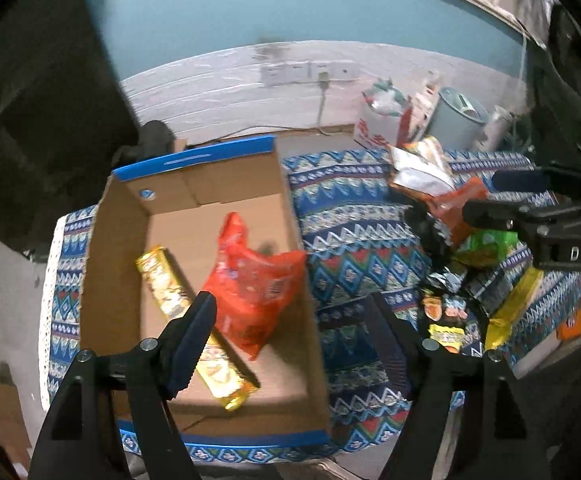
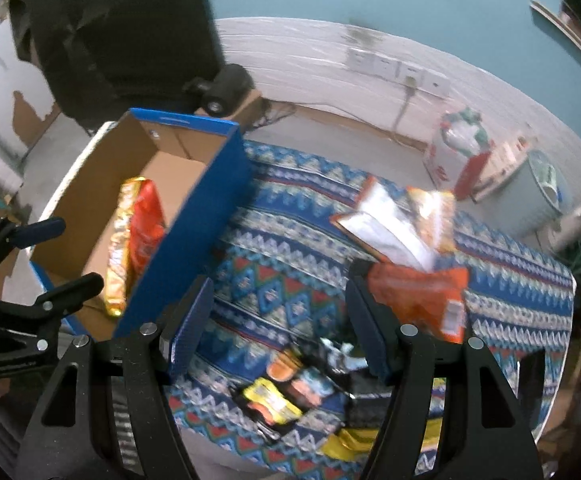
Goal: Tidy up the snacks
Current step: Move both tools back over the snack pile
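Observation:
An open cardboard box (image 1: 114,264) with blue edges sits on the patterned cloth. Inside lie a red snack bag (image 1: 250,280) and a long gold packet (image 1: 170,296). My left gripper (image 1: 290,312) hovers open and empty over the box's right side. The box (image 2: 194,216) also shows in the right wrist view, left of centre. My right gripper (image 2: 278,292) is open and empty above the cloth, near an orange bag (image 2: 422,292) and a silver-and-orange bag (image 2: 394,224). Several small packets (image 2: 274,396) lie below it. The right gripper also appears in the left wrist view (image 1: 486,196).
The blue patterned cloth (image 1: 354,224) covers a low table. A white bag (image 2: 450,152), a grey bin (image 2: 530,196) and wall sockets (image 2: 394,68) stand behind. A dark shape (image 1: 42,100) looms at the left. A green packet (image 1: 486,244) and a yellow packet (image 1: 510,312) lie on the right.

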{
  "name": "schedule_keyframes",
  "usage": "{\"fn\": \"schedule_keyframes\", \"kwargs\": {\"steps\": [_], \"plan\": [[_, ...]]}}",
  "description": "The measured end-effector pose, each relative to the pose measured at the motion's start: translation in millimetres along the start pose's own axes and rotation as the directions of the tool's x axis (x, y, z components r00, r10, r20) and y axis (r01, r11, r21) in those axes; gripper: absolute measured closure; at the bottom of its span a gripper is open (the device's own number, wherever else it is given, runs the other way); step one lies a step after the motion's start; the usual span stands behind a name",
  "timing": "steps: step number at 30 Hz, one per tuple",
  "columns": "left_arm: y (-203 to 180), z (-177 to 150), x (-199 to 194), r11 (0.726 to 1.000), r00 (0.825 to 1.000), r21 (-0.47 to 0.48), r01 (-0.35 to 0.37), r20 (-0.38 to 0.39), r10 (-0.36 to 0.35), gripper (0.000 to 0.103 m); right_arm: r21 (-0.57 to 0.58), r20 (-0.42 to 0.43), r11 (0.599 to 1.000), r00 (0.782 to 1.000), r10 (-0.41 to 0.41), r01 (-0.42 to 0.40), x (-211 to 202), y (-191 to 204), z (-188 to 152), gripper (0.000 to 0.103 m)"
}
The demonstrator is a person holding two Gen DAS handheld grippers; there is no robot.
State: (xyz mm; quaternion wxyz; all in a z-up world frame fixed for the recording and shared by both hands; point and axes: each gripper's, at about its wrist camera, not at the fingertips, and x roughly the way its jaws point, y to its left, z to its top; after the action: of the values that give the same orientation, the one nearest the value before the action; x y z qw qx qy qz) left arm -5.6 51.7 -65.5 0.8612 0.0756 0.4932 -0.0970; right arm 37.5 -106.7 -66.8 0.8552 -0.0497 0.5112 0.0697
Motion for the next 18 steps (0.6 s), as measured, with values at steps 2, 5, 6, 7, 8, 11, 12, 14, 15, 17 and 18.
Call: {"fn": "schedule_keyframes", "kwargs": {"steps": [2, 5, 6, 7, 8, 11, 12, 14, 15, 17, 18], "plan": [[-8.8, 0.1, 1.5, 1.0, 1.0, 0.014, 0.012, -0.01, -0.012, 0.025, 0.017, 0.005, 1.0, 1.0, -0.01, 0.01, -5.2, -11.1, -6.0, 0.036], [-23.4, 1.8, 6.6, 0.999, 0.999, 0.033, 0.029, -0.031, -0.028, 0.025, 0.042, 0.012, 0.999, 1.0, -0.024, 0.023, -12.3, -28.4, -13.8, 0.036], [-27.8, 2.6, 8.2, 0.999, 0.999, 0.039, 0.033, -0.036, -0.032, 0.025, 0.053, 0.012, 0.998, 0.999, -0.03, 0.03, -14.6, -35.9, -16.8, 0.036], [-31.9, 2.6, 9.4, 0.998, 0.999, 0.043, 0.037, -0.04, -0.035, 0.025, 0.059, 0.012, 0.998, 0.999, -0.034, 0.034, -15.8, -40.3, -19.2, 0.036], [-35.7, 3.0, 10.6, 0.998, 0.998, 0.048, 0.04, -0.043, -0.038, 0.025, 0.068, 0.012, 0.997, 0.999, -0.04, 0.039, -17.1, -46.0, -21.7, 0.036], [-48.7, 5.8, 15.5, 0.997, 0.998, 0.068, 0.043, -0.053, -0.04, 0.025, 0.091, 0.001, 0.994, 0.998, -0.059, 0.059, -18.5, -64.4, -31.1, 0.036], [-53.2, 6.8, 17.1, 0.996, 0.998, 0.076, 0.043, -0.055, -0.039, 0.025, 0.095, -0.002, 0.994, 0.998, -0.061, 0.061, -18.1, -68.7, -33.1, 0.036], [-62.7, 8.3, 21.7, 0.995, 0.997, 0.091, 0.043, -0.063, -0.037, 0.025, 0.105, -0.009, 0.992, 0.998, -0.064, 0.064, -15.1, -80.1, -38.2, 0.036], [-65.7, 8.5, 23.1, 0.995, 0.997, 0.095, 0.044, -0.065, -0.037, 0.025, 0.106, -0.011, 0.992, 0.998, -0.065, 0.066, -14.0, -84.2, -40.3, 0.036], [-72.0, 11.1, 27.6, 0.994, 0.996, 0.103, 0.047, -0.075, -0.039, 0.025, 0.114, -0.019, 0.991, 0.997, -0.07, 0.072, -10.1, -93.2, -44.9, 0.035], [-75.2, 12.4, 29.7, 0.993, 0.996, 0.108, 0.048, -0.077, -0.04, 0.025, 0.122, -0.023, 0.99, 0.997, -0.07, 0.072, -7.7, -98.1, -46.8, 0.035]]}}
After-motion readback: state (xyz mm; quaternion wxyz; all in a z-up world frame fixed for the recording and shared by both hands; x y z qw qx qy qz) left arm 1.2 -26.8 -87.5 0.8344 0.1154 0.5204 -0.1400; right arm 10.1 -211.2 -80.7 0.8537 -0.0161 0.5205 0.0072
